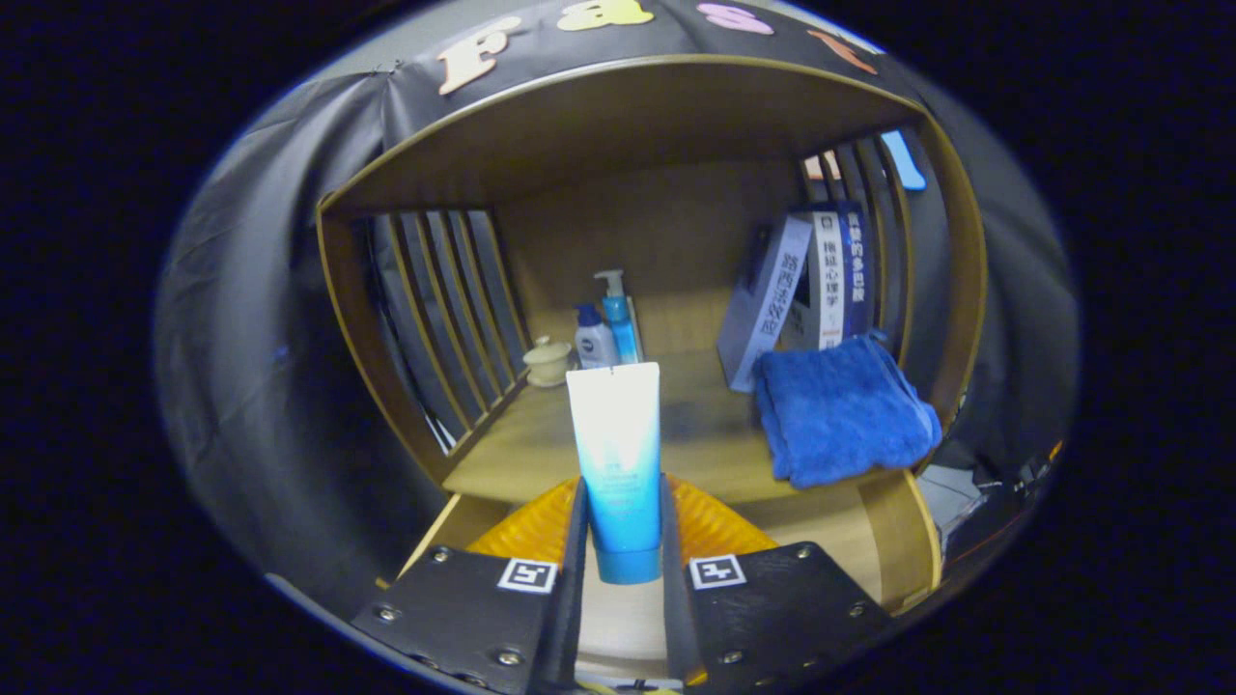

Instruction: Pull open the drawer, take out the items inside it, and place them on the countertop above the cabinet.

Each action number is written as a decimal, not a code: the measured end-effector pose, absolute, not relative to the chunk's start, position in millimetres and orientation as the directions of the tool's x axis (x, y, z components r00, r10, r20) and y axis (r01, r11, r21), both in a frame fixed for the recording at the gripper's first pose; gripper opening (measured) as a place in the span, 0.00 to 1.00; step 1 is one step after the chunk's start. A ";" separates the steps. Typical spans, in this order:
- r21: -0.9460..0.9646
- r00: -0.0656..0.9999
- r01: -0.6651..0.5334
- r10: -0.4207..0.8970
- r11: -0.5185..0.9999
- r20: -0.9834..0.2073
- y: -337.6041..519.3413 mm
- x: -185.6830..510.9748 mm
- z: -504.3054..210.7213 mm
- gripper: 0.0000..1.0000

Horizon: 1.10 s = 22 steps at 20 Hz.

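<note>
The wooden cabinet stands straight ahead of the gripper, an open-fronted shelf unit with slatted sides and a curved top edge, and its countertop stretches away beyond the fingertips as a pale, bare plank surface. Below that surface and close in under the tool, the drawer stands pulled out, its light wooden front edge and one side showing just to the right of the fingers. On the countertop, ahead and to the right, a blue towel lies folded with its corner hanging a little past the front lip, and behind it a few books lean against the right-hand slats. Much closer, the gripper is clamped on a white-and-blue tube: both fingers press against its lower sides, the tube stands upright between them with its blue cap end down and its flat crimped end up, held in front of the countertop's front edge. Far back on the left of the shelf, well beyond the tube, a blue pump bottle stands beside a shorter white bottle, the two just about touching. Left of those, near the slats, sits a small cream lidded cup.
</note>
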<state>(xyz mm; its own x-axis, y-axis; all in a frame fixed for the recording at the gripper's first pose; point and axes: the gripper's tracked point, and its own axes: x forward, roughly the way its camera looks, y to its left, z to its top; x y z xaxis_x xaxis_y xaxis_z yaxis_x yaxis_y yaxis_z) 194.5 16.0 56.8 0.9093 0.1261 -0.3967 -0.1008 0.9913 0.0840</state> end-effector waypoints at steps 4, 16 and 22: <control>0.066 0.920 -0.055 0.077 0.996 -0.384 13.0 235.4 35.3 0.36; 0.123 0.916 0.066 -0.011 0.990 -0.401 -8.9 305.1 -27.1 0.36; 0.109 0.915 0.078 -0.028 0.991 -0.402 -9.2 311.9 -35.9 0.36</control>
<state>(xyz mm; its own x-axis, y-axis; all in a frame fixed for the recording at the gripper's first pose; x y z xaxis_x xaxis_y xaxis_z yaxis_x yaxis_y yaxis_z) 311.9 -9.2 -35.9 0.9152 -0.0282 -0.4021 0.0784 0.9910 0.1089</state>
